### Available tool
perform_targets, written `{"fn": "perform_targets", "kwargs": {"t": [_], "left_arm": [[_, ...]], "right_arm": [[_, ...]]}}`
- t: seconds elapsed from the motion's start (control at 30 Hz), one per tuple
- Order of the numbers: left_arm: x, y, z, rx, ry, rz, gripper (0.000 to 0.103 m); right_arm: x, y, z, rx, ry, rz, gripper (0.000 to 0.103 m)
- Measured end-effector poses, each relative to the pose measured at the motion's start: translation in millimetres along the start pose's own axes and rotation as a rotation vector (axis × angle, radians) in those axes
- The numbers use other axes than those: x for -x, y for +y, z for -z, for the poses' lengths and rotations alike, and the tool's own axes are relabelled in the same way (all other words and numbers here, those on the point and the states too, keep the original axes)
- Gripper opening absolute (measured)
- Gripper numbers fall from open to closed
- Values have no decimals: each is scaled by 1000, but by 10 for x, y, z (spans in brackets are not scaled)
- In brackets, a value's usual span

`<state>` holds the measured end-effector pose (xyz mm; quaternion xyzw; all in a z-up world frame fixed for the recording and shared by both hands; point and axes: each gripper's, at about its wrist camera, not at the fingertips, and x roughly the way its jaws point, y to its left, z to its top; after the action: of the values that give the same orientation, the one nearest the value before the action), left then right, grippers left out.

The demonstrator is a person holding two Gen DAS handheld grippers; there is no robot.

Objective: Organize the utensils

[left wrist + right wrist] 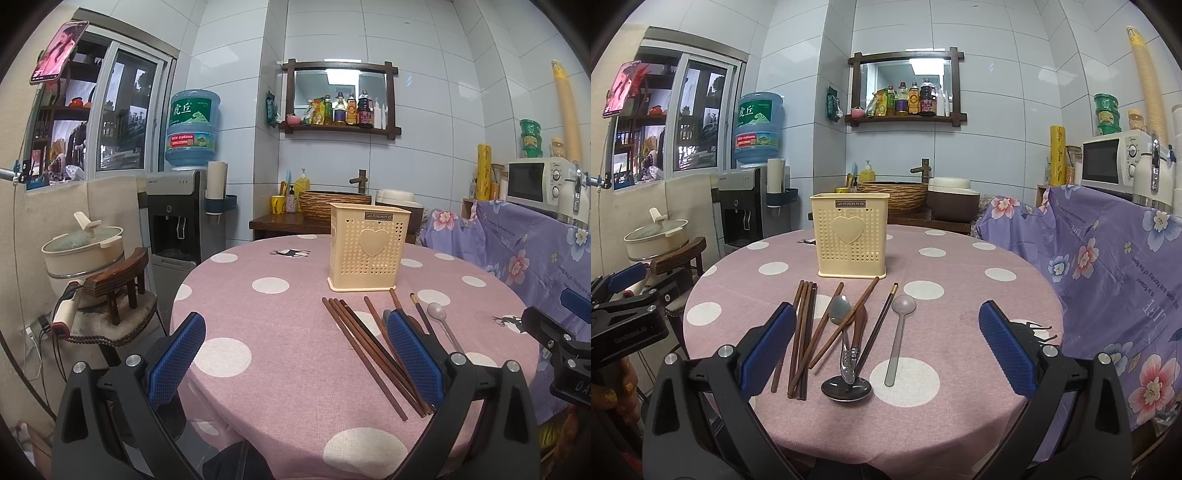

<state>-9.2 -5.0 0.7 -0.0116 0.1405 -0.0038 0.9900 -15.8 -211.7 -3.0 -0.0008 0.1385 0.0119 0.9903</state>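
Ahead of both pairs of fingers, a cream holder [849, 236] with a heart on its front stands upright on the round table [960, 325], which wears a pink cloth with white dots. The utensils lie flat on the cloth on the near side of the holder, apart from it.

Seen from the right wrist, the right gripper [886, 345] is released, its blue fingers [770, 345] spread wide and grasping nothing. Between them lie a bundle of brown chopsticks [802, 332] just beside the left finger, then a metal spoon [841, 314] crossed by a single chopstick [846, 325], a wooden spoon [857, 325], a dark chopstick [879, 325] with a pale tip, and a clear plastic spoon [899, 332] nearest the right finger but apart from it. A ladle [846, 387] rests at the near end of the group.

Seen from the left wrist, the left gripper [295, 350] is also released and empty. The chopsticks [365, 350] lie slanted just inside its right finger [413, 354], which hides part of them; the plastic spoon [441, 321] lies beyond that finger. Its left finger hangs past the table edge.
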Motion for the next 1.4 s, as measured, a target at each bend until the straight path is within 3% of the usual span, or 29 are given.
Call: {"fn": "perform_targets", "kwargs": {"t": [1.4], "left_arm": [[-42,25,83,0,24,4,98]], "right_arm": [[-53,33,34,-12,25,-10,98]]}}
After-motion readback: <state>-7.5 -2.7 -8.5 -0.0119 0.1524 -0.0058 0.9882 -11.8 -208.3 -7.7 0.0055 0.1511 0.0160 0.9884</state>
